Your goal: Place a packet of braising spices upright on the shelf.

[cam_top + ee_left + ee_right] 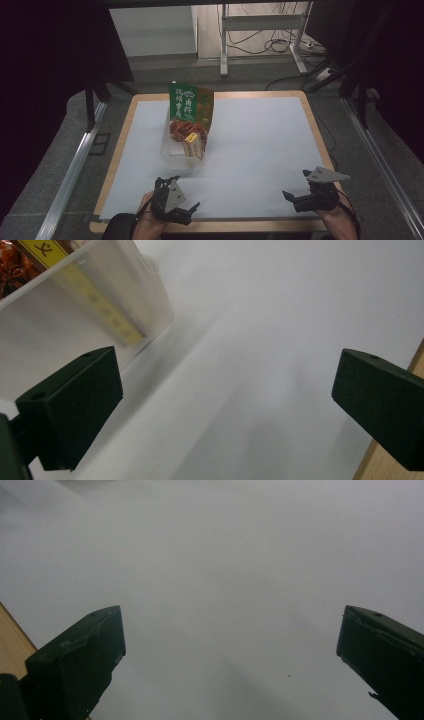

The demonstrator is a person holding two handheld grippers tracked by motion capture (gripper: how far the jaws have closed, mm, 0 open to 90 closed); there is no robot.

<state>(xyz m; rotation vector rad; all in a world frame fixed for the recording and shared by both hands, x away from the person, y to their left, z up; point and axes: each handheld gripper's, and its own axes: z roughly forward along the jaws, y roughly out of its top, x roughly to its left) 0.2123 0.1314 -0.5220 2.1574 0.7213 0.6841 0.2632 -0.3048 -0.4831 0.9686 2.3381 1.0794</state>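
Note:
A clear plastic container [175, 150] stands left of centre on the white sheet [260, 145]. It holds a tall green snack bag [189, 102], red wrapped snacks [181, 127] and a yellow-labelled pack [194, 145]. My left gripper [182, 192] is open and empty near the front edge, just in front of the container. In the left gripper view the gripper [227, 375] points at bare sheet, with the container wall [100, 310] and the yellow-labelled pack [45, 250] at upper left. My right gripper [296, 183] is open and empty at the front right, and in its own view [230, 630] it hangs over plain white sheet.
The wooden table rim [210, 226] frames the sheet, and shows as the wood edge [415, 365] and the wood strip [10, 645] in the gripper views. Metal rails [70, 170] flank the table. Cables and a frame [260, 30] lie on the floor behind.

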